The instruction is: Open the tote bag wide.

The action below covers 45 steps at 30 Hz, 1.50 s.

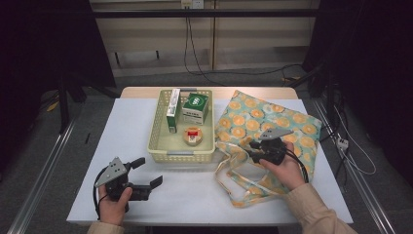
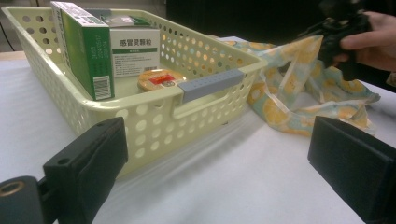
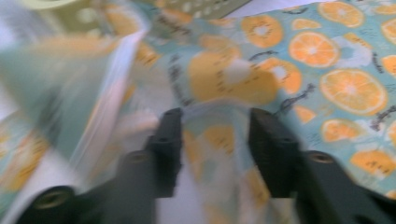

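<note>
basket (image 1: pixel 158 141) holds two boxes (image 1: pixel 195 107) and a round tin (image 1: pixel 193 136).

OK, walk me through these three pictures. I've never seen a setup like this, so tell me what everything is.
A person sits at a white table holding a hand-worked two-jaw gripper in each hand. The top picture looks down from above. The other two come from cameras riding on each gripper, looking along its black jaws.

On the table stand a pale yellow basket holding two green boxes and a small round tin. Beside it lies an orange-print cloth bag.

The left gripper is open and holds nothing. The right gripper has the bag's fabric between its parted jaws; that view is blurred, so any grip is unclear.
</note>
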Motion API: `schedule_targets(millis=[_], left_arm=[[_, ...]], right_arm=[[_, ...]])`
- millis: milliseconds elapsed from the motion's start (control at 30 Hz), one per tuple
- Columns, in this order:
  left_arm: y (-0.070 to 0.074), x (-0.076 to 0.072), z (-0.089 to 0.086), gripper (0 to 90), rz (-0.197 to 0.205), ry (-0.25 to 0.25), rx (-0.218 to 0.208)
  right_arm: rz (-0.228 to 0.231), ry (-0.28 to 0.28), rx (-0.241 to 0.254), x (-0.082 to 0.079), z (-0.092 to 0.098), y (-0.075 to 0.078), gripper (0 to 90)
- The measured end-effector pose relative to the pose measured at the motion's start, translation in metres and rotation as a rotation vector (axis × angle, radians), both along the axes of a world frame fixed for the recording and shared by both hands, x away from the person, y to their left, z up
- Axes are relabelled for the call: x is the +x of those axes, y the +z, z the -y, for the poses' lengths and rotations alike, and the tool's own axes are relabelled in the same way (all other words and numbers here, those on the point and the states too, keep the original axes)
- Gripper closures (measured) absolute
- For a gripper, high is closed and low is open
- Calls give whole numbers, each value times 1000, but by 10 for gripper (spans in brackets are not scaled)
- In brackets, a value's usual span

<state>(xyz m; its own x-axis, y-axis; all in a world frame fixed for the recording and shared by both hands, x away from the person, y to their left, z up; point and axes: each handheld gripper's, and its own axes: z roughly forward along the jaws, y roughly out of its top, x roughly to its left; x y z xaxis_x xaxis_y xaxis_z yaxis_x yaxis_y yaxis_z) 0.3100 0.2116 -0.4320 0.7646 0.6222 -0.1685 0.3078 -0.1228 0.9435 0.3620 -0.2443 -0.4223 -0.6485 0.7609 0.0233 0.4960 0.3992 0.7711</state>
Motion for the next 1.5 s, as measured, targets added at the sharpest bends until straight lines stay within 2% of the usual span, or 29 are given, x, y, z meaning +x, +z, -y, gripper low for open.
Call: schedule_targets(millis=[67, 100, 200, 233, 300, 367, 400, 500, 567, 633, 667, 733, 800, 833, 933, 967, 1033, 1100, 1133, 1167, 1200, 1233, 1267, 1300, 1333, 1433, 1500], left_arm=[[-1, 0, 0, 49, 0, 0, 5], [-1, 0, 0, 49, -3, 3, -3], [-1, 0, 0, 50, -2, 5, -2], [0, 0, 0, 50, -2, 3, 3], [0, 0, 1, 50, -1, 4, 0], [0, 0, 1, 50, -3, 3, 2], [0, 0, 1, 50, -1, 0, 10], [0, 0, 2, 50, -3, -2, 8], [0, 0, 1, 50, -2, -1, 7], [0, 0, 1, 49, 0, -2, 8], [0, -1, 1, 49, 0, -1, 7], [0, -1, 1, 50, 0, -1, 4], [0, 0, 1, 49, -1, 0, 1], [0, 0, 1, 50, -2, 0, 2], [0, 0, 1, 49, 1, -2, 6], [0, -1, 1, 50, 0, -1, 3], [0, 0, 1, 50, 0, -2, 6], [-1, 0, 2, 50, -3, -5, 6], [-1, 1, 1, 50, 0, -9, 21], [-1, 0, 2, 49, -4, -6, 7], [-1, 0, 3, 50, -5, -5, 2], [-1, 0, 3, 50, -4, -5, 2], [0, -1, 3, 50, -5, -6, 2], [0, -1, 3, 50, -5, -6, 2], [-1, -1, 3, 49, -8, -3, 0], [-2, 0, 3, 50, -11, -8, 1], [-3, 0, 2, 50, -9, -11, 15]], right_arm=[[0, 10, 19, -12, 1, 2, 492], [1, 9, 20, -17, 1, 2, 455], [-12, 39, -10, -31, 0, 0, 439], [-17, 77, 10, -40, -2, -4, 449], [-33, 114, 38, -49, -6, -7, 460], [-38, 133, 38, -54, -10, -9, 459], [-51, 181, 35, -62, -19, -12, 459], [-74, 223, 24, -69, -28, -17, 473], [-81, 234, -12, -71, -35, -24, 508], [-88, 220, -31, -69, -37, -31, 547], [-91, 214, -19, -68, -37, -33, 575], [-86, 209, -14, -66, -35, -33, 691], [-104, 224, -6, -65, -34, -33, 865], [-111, 239, 4, -65, -33, -33, 900], [-131, 252, 22, -65, -32, -31, 900], [-115, 250, 41, -66, -29, -23, 900], [-102, 249, 49, -65, -27, -17, 900], [-75, 234, 52, -65, -23, -7, 900], [-64, 238, 45, -66, -23, -5, 900], [-49, 223, 31, -66, -24, -8, 734], [-47, 208, 2, -66, -26, -11, 664], [-47, 208, 2, -66, -26, -11, 664], [-45, 197, -29, -65, -26, -15, 629], [-53, 195, -38, -64, -26, -19, 595], [-73, 193, -29, -64, -27, -23, 571], [-87, 186, -59, -62, -26, -32, 558], [-89, 178, -58, -61, -24, -31, 653]])
